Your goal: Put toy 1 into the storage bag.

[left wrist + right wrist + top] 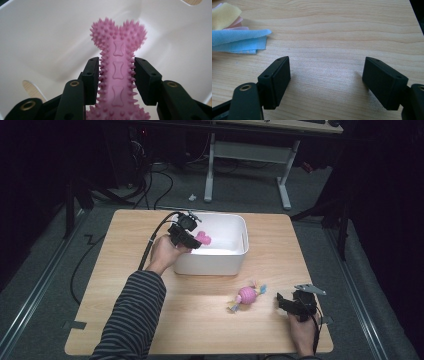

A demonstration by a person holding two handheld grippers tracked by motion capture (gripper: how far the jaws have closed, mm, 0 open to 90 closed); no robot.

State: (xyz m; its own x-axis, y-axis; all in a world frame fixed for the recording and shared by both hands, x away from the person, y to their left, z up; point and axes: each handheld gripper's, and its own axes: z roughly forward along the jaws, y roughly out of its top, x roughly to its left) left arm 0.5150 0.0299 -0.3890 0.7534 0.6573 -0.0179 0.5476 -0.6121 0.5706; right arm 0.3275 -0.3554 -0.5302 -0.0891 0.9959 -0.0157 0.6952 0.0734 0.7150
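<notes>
A pink spiky bone toy (118, 37) stands upright between the jaws of my left gripper (116, 68), above the inside of a white bin (50, 42). The black pads rest at the tips of the toy's spikes on both sides without squeezing them. From above, the left gripper (195, 243) reaches over the near left rim of the bin (235, 265), with the bone toy (204, 239) at its tip. My right gripper (281, 301) rests open on the table near its front right corner. Nothing is between its jaws (325, 72).
A pink ball toy with blue and yellow cloth tails (246, 295) lies on the wooden table (200, 320), just left of the right gripper. Its blue and yellow cloth tails (239, 41) lie at the upper left of the right gripper view. The table's right edge is close.
</notes>
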